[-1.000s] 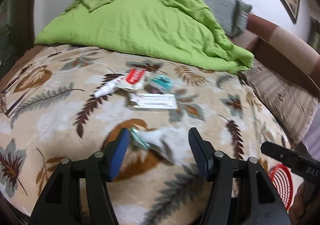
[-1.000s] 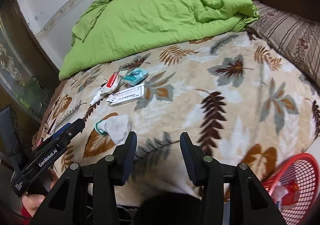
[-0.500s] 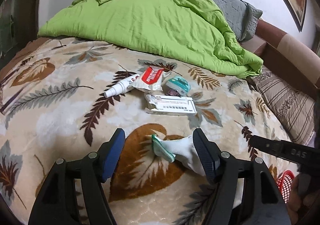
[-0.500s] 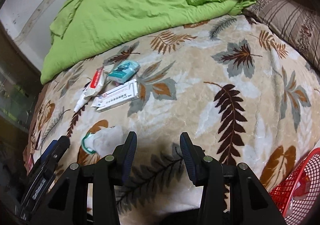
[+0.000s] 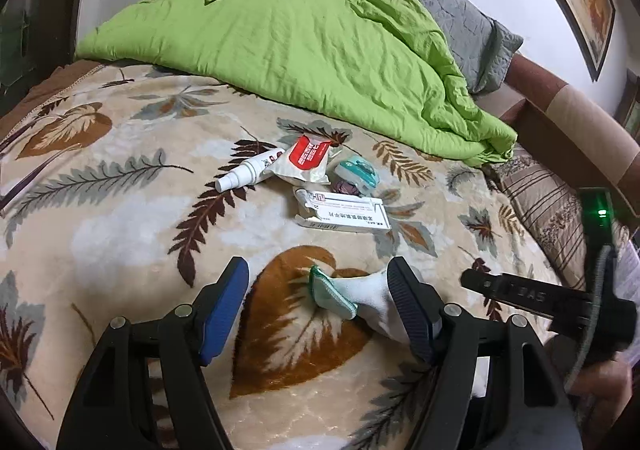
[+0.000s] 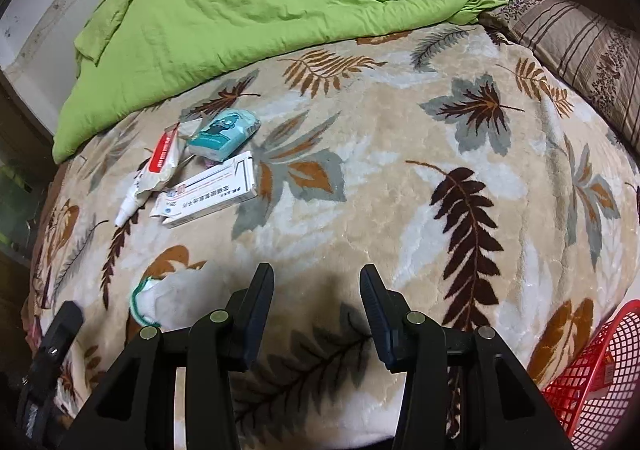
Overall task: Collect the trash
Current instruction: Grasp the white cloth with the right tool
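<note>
A white sock with a green cuff (image 5: 352, 296) lies on the leaf-patterned blanket. My left gripper (image 5: 320, 302) is open, low over the blanket, with the sock's cuff between its fingers and the sock against the right finger. Beyond lie a white box (image 5: 344, 211), a red-and-white packet (image 5: 306, 161), a small white bottle (image 5: 248, 171) and a teal packet (image 5: 358, 173). My right gripper (image 6: 316, 310) is open and empty over the blanket. The sock (image 6: 168, 294), box (image 6: 208, 195) and teal packet (image 6: 224, 131) lie to its left.
A red mesh basket (image 6: 596, 370) sits at the lower right in the right wrist view. A green quilt (image 5: 304, 45) is heaped at the back. A striped pillow (image 6: 576, 49) lies at the right. The blanket (image 6: 400, 177) covers the bed.
My left gripper has moved in and left, so the sock now sits by its right finger. My right gripper has moved closer over the blanket; both stay open.
</note>
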### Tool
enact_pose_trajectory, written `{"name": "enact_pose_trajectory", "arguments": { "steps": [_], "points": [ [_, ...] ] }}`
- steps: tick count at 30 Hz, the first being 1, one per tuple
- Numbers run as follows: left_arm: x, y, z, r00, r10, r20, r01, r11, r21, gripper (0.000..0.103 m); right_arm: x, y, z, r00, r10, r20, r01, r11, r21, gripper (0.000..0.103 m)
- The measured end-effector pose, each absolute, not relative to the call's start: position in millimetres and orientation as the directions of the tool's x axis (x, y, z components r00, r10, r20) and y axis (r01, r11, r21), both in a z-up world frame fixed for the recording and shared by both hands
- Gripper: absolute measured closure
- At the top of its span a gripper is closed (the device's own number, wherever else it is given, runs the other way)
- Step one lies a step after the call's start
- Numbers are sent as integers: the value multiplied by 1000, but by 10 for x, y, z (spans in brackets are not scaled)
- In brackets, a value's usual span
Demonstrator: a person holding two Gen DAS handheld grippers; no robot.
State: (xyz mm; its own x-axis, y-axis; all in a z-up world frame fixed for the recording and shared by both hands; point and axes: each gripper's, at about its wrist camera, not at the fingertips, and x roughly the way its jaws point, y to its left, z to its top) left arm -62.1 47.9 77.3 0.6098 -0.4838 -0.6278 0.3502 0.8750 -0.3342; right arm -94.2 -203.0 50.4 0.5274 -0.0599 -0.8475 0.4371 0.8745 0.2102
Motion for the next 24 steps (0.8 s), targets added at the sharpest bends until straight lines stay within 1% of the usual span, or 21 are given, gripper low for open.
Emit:
{"name": "enact_pose_trajectory", "arguments": {
  "steps": [10, 15, 21, 23, 24],
  "points": [
    [-553, 558, 724, 579, -510, -636, 348, 860, -373, 32, -770, -1956, 430, 518, -55, -853, 433, 878, 207, 55],
    [-551, 611, 722, 587, -504, -634, 336, 863, -377, 32, -717, -1903, 391, 515, -28, -857, 418, 881, 223, 55],
    [-536, 717, 728, 614, -478, -628, 296, 877, -378, 32, -623, -1737, 324, 524, 99, -846, 352, 879, 321, 54],
    [-535, 779, 751, 646, -440, -624, 259, 895, -363, 32, -598, -1653, 303, 528, 140, -838, 320, 881, 349, 51],
    [-528, 827, 758, 662, -419, -621, 234, 903, -360, 32, -584, -1609, 299, 532, 164, -831, 300, 881, 366, 47]
  ]
}}
